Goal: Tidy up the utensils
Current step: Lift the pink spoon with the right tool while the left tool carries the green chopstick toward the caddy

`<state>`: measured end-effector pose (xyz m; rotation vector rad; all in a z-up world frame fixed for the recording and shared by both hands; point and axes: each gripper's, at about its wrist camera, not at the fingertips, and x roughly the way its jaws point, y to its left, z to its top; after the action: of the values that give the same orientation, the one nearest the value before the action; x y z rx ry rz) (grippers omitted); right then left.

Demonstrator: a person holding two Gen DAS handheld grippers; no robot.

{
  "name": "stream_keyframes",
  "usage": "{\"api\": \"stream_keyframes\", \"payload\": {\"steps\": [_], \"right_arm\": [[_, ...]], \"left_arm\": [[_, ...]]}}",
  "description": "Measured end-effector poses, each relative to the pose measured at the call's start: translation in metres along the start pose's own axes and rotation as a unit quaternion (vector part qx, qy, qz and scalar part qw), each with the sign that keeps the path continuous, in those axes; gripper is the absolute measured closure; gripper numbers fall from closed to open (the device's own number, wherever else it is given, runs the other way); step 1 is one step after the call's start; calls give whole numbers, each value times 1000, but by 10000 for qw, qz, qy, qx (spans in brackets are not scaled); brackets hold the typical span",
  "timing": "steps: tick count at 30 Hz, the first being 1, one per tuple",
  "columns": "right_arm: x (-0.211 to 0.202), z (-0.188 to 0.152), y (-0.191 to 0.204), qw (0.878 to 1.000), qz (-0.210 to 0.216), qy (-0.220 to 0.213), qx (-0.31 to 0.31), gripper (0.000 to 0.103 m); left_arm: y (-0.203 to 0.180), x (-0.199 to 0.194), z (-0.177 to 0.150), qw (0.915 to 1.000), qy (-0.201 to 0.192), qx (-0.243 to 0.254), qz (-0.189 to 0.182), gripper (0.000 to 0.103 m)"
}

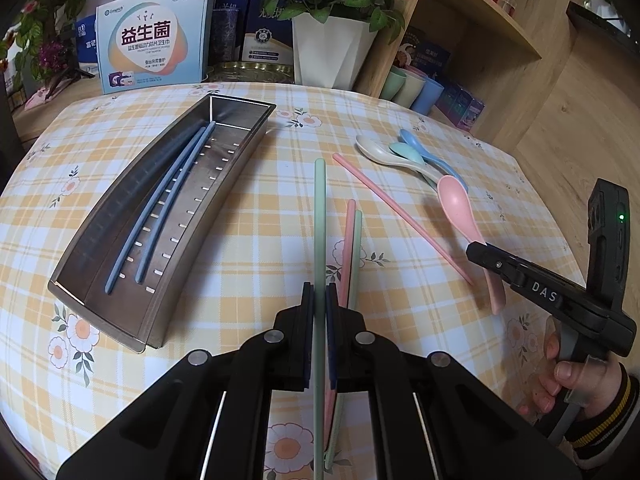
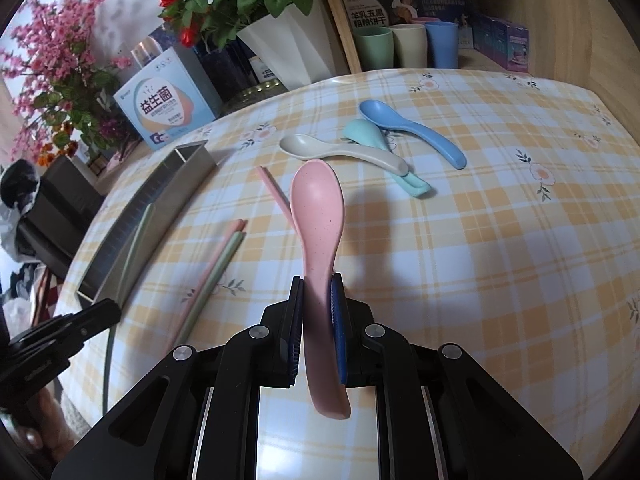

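Note:
My left gripper [image 1: 320, 296] is shut on a green chopstick [image 1: 319, 220] and holds it above the table, right of the steel utensil tray [image 1: 120, 312]. Two blue chopsticks [image 1: 160, 208] lie in the tray. A pink and a green chopstick [image 1: 351, 248] lie together on the cloth, and another pink chopstick [image 1: 400, 216] lies to their right. My right gripper [image 2: 316, 288] is shut on a pink spoon [image 2: 318, 208], held above the table. White [image 2: 340, 152], teal [image 2: 368, 132] and blue [image 2: 412, 128] spoons lie beyond it.
A checked yellow tablecloth [image 1: 248, 216] covers the table. A white flower pot [image 1: 328, 52], boxes [image 1: 152, 44] and a gold tin stand along the back edge. Coloured cups [image 2: 408, 44] sit in a wooden shelf at the back right.

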<state>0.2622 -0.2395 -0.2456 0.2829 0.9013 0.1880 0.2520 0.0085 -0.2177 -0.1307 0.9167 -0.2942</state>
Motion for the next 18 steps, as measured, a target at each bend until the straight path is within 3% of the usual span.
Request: {"api": "stream_keyframes", "payload": {"steps": [5, 13, 18], "right_arm": [[-8, 3, 0, 9999, 72, -86, 78, 90], [-15, 9, -1, 9994, 202, -185, 211, 90], [-13, 10, -5, 9992, 206, -174, 310, 90]], "left_arm": [[7, -9, 9, 9999, -128, -41, -99, 97], [42, -39, 56, 9987, -480, 146, -81, 97], [68, -28, 89, 9985, -289, 460, 37, 97]]}}
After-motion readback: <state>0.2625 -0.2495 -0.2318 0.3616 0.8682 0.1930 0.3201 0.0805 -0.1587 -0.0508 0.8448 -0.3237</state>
